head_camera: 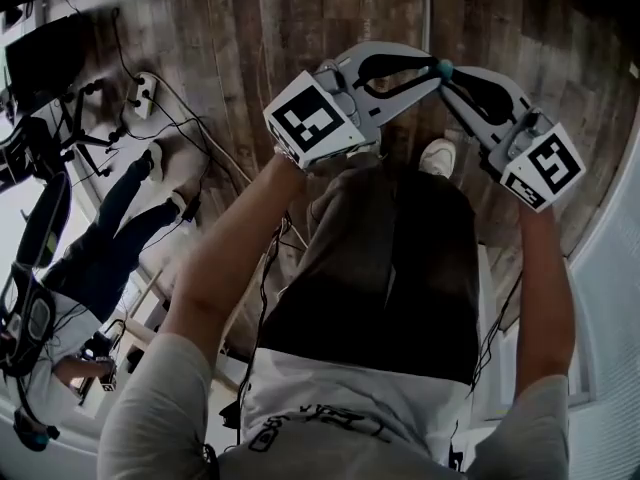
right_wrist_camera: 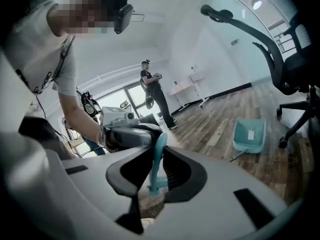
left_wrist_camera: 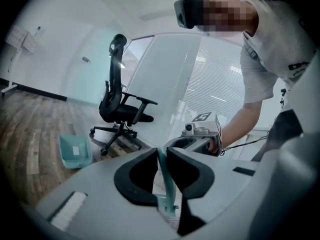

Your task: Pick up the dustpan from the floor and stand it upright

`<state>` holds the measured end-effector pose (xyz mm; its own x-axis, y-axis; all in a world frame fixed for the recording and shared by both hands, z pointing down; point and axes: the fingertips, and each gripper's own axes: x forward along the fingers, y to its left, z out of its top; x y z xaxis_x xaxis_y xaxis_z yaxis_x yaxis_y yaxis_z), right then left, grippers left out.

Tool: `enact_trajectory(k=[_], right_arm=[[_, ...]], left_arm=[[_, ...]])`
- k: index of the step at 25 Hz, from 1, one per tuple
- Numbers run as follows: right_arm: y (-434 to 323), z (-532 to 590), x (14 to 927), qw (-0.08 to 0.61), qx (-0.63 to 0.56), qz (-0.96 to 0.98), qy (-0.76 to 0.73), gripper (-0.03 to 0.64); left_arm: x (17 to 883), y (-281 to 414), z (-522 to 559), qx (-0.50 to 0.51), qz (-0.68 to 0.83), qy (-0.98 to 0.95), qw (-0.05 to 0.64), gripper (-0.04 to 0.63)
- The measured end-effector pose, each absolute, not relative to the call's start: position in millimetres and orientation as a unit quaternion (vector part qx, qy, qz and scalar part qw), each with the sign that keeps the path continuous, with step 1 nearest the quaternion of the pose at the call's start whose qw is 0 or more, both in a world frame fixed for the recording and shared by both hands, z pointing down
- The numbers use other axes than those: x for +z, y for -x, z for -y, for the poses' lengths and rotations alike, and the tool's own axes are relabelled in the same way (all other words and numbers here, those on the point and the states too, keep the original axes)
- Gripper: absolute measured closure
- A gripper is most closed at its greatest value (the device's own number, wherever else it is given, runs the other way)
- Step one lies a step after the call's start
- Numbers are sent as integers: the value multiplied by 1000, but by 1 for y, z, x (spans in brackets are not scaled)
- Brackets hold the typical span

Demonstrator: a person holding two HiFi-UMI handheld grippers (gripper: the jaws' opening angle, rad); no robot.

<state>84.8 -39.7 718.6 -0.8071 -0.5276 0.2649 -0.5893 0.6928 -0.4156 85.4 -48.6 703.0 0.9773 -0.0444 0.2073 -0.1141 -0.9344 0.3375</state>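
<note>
Out beyond our knees in the head view, the left gripper (head_camera: 425, 70) and right gripper (head_camera: 456, 78) meet tip to tip on a slim teal plastic handle piece (head_camera: 441, 67). In the left gripper view, the fingers (left_wrist_camera: 192, 171) pinch that piece (left_wrist_camera: 165, 179) almost shut. The teal plastic dustpan (left_wrist_camera: 75, 151) lies well apart on the wooden floor (left_wrist_camera: 30, 129), beside the black office chair (left_wrist_camera: 120, 109). In the right gripper view, the fingers clamp the piece too. We cannot tell what it belongs to, so we should keep both grips firm and level.
</note>
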Motion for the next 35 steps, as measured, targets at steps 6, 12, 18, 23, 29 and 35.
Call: enact_trajectory(k=[6, 12, 18, 23, 29, 35], right_arm=[[-70, 50, 688, 48, 282, 914, -288, 563], [-76, 25, 640, 34, 309, 908, -282, 563], [-77, 28, 614, 23, 337, 903, -264, 560], [-79, 36, 600, 16, 349, 901, -257, 558], [-79, 38, 577, -1, 377, 893, -248, 551], [-85, 31, 585, -23, 409, 879, -243, 546]], left_arm=[[674, -70, 59, 104, 38, -971, 210, 545], [627, -76, 35, 99, 38, -969, 224, 543], [601, -77, 39, 87, 44, -965, 245, 538], [587, -77, 47, 73, 56, -961, 260, 537], [560, -77, 48, 49, 68, -955, 284, 540], [566, -82, 37, 39, 66, -955, 285, 592]])
